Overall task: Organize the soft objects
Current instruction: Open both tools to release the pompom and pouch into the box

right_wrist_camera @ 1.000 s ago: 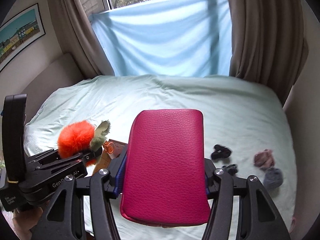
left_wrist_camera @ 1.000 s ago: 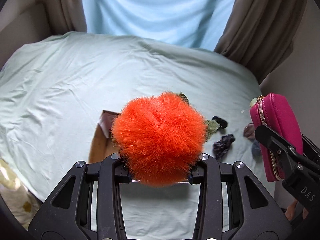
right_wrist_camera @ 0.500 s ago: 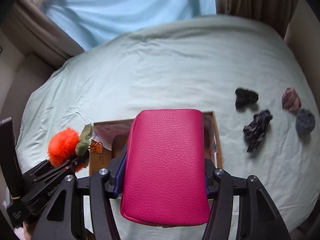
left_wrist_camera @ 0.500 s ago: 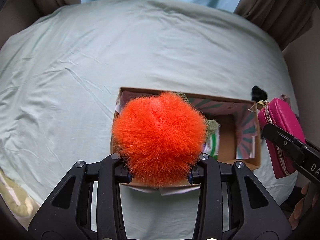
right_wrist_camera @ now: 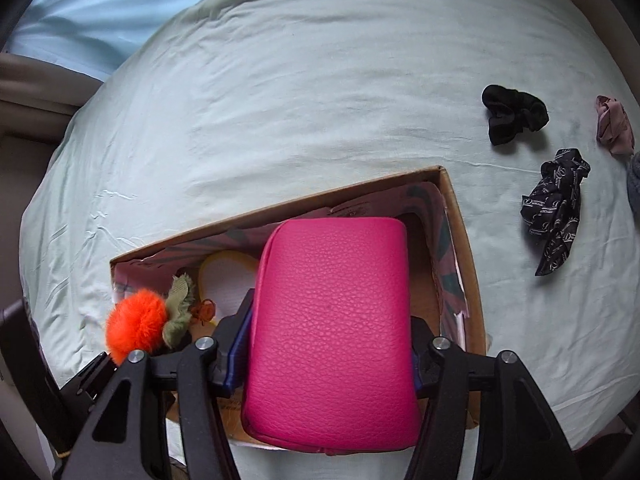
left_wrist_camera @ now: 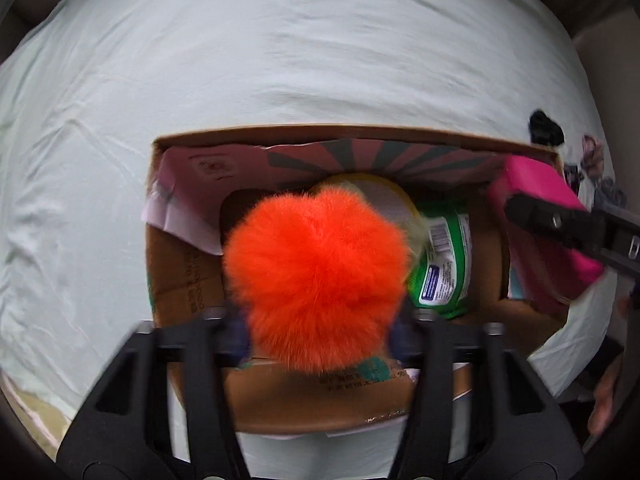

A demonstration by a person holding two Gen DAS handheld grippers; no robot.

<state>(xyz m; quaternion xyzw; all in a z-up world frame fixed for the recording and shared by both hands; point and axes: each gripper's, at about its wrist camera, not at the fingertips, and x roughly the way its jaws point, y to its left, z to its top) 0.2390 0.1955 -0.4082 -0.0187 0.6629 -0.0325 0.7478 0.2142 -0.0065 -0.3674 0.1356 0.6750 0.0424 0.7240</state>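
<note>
A fluffy orange pompom (left_wrist_camera: 316,280) with a green leaf sits between the fingers of my left gripper (left_wrist_camera: 320,328), over the open cardboard box (left_wrist_camera: 320,134). The left jaws are opening and their pads stand just off the fur. In the right wrist view the pompom (right_wrist_camera: 136,324) hangs over the box's left end. My right gripper (right_wrist_camera: 326,356) holds a pink leather pouch (right_wrist_camera: 332,320) over the right half of the box (right_wrist_camera: 280,208). Its jaws are opening, with the pads still against the pouch's sides. The left wrist view shows the pouch (left_wrist_camera: 536,200) at the box's right wall.
Inside the box lie a green packet (left_wrist_camera: 440,264) and a round yellow-white item (right_wrist_camera: 228,280). On the pale sheet to the right lie a black scrunchie (right_wrist_camera: 512,116), a dark patterned one (right_wrist_camera: 556,208) and a mauve one (right_wrist_camera: 614,126).
Both grippers have come down and tipped over the box, which now fills each view. The left fingers have spread apart from the pompom. The pouch stays in the right gripper.
</note>
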